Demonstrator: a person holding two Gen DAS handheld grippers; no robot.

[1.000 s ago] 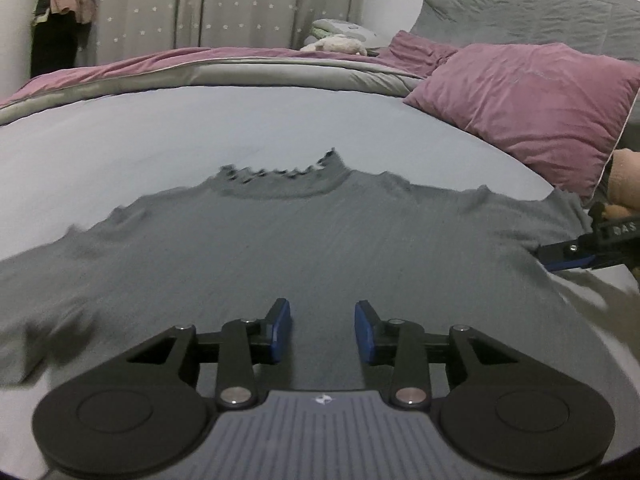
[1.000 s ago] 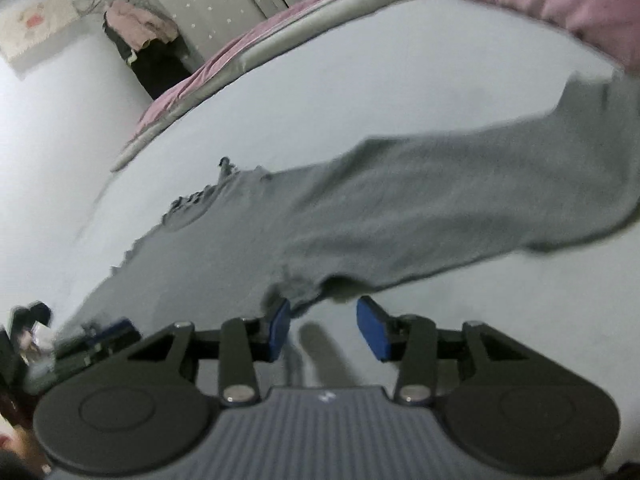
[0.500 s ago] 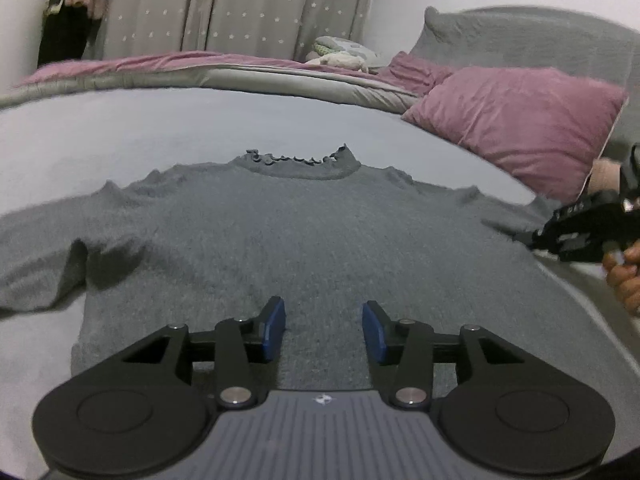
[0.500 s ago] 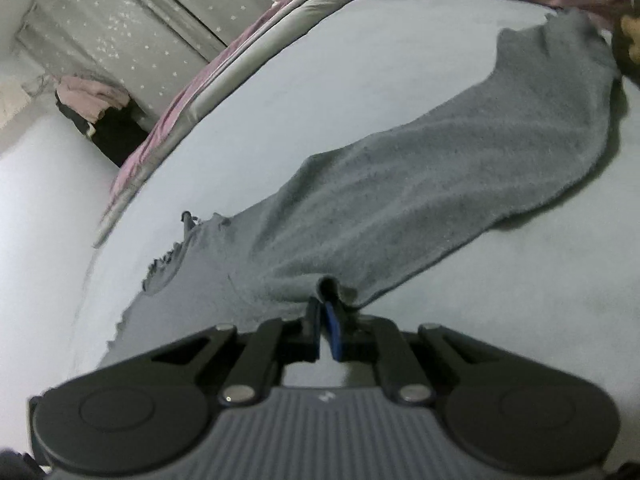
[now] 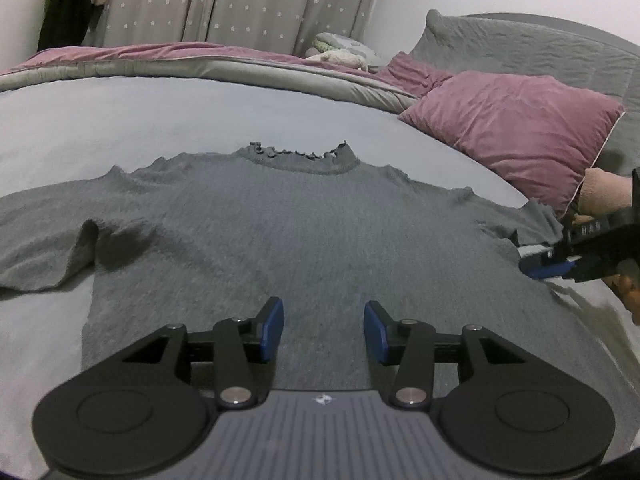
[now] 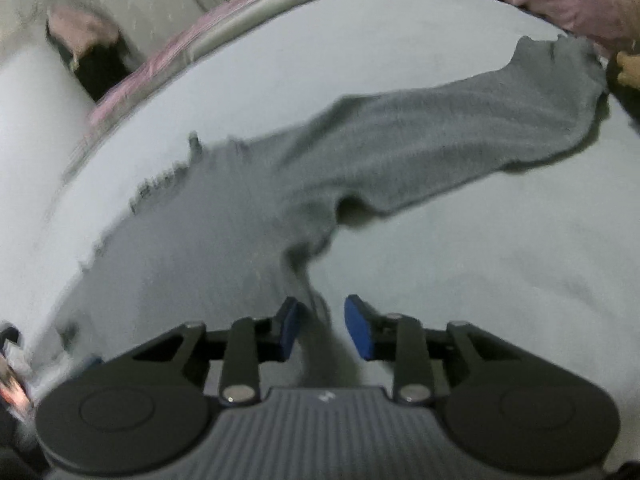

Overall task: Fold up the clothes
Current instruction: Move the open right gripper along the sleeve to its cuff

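A grey knit sweater [image 5: 300,232] with a ruffled collar lies flat, front up, on the pale bed sheet [image 5: 120,120]. Its left sleeve is creased into a fold [image 5: 96,248]. My left gripper [image 5: 323,330] hovers open over the lower body of the sweater, with nothing between its pads. In the right wrist view the other sleeve [image 6: 460,128] stretches away to the upper right. My right gripper [image 6: 324,330] is open, and a raised ridge of the sweater's side edge [image 6: 308,280] runs between its blue pads. In the left wrist view the right gripper [image 5: 540,262] is at the sweater's right armpit.
A mauve pillow [image 5: 508,128] and a grey headboard cushion [image 5: 520,52] lie at the far right. A mauve and grey duvet [image 5: 200,64] is rolled along the far side. Dotted curtains [image 5: 260,0] and hanging clothes [image 5: 76,0] are behind. A hand [image 5: 628,292] holds the right gripper.
The right gripper shut on the sweater's side edge half a second ago and has now opened, leaving a pulled-up ridge. The left gripper stayed open while its view shifted and the sweater spread flatter.
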